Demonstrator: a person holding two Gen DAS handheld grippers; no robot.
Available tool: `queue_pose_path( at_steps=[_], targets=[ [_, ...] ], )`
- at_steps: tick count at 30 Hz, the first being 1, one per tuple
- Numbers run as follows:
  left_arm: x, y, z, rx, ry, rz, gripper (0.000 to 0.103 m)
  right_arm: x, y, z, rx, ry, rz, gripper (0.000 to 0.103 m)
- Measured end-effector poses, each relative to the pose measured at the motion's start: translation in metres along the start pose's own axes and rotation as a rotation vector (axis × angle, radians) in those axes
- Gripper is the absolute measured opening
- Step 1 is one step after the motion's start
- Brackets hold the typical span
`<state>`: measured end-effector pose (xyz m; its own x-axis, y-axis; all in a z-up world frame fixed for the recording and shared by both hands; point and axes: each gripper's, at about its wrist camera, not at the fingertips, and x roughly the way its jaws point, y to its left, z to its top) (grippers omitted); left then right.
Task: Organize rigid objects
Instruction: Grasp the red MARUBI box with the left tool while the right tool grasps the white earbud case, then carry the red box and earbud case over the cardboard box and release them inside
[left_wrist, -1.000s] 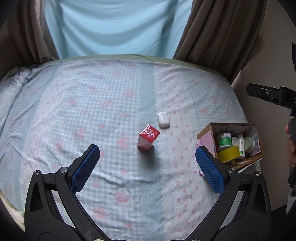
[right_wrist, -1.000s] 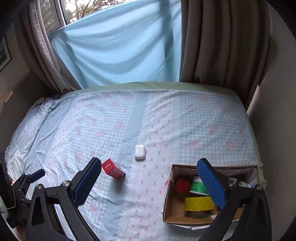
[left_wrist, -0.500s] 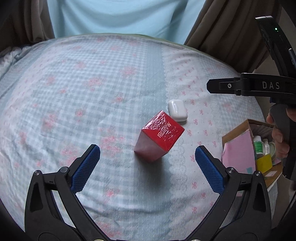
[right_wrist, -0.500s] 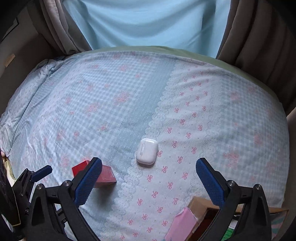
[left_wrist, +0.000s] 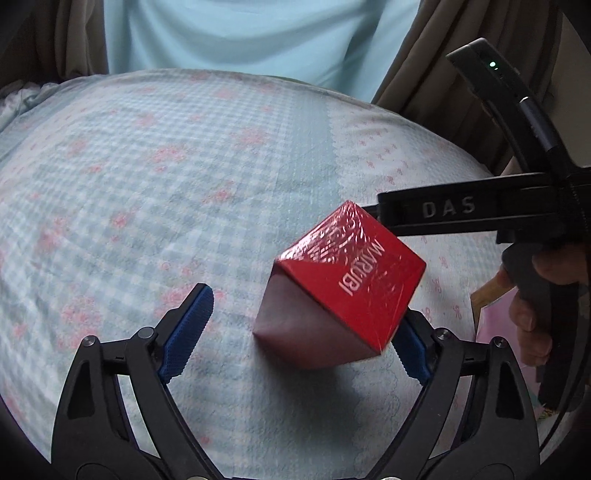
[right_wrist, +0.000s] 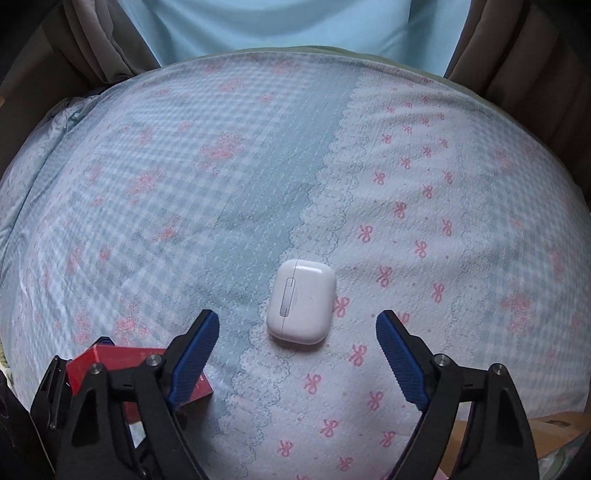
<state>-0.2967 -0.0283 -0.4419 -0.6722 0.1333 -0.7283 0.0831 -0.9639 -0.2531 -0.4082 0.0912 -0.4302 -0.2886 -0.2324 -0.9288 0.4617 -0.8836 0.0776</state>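
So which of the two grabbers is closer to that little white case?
The right one. The right gripper has its open jaws either side of the white case on the bedspread, closing in. The left gripper is off beside it, closing around the red box.

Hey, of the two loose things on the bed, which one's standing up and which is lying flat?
The red box stands on end, between the left gripper's blue pads. The white earbud case lies flat.
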Motion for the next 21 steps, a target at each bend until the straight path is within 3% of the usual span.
queue_pose_path(
  at_steps=[5,10,12,15,21],
  targets=[
    [0.012,-0.008,-0.002,0.059,-0.011,-0.025,0.083,0.021,-0.003,-0.003,0.029,0.006,0.006,0.07],
    [0.028,-0.011,-0.004,0.095,0.004,-0.039,0.064,0.028,-0.001,-0.002,0.016,-0.027,-0.022,0.064],
    [0.029,-0.01,-0.005,0.104,-0.005,-0.023,0.057,0.029,-0.001,-0.002,0.004,-0.038,-0.038,0.056],
    [0.028,-0.006,-0.005,0.1,-0.012,-0.037,0.056,0.03,0.0,-0.003,-0.013,-0.049,-0.068,0.044],
    [0.025,-0.008,-0.005,0.116,-0.017,-0.025,0.054,0.028,0.001,-0.008,-0.013,-0.08,-0.07,0.043]
  ],
)
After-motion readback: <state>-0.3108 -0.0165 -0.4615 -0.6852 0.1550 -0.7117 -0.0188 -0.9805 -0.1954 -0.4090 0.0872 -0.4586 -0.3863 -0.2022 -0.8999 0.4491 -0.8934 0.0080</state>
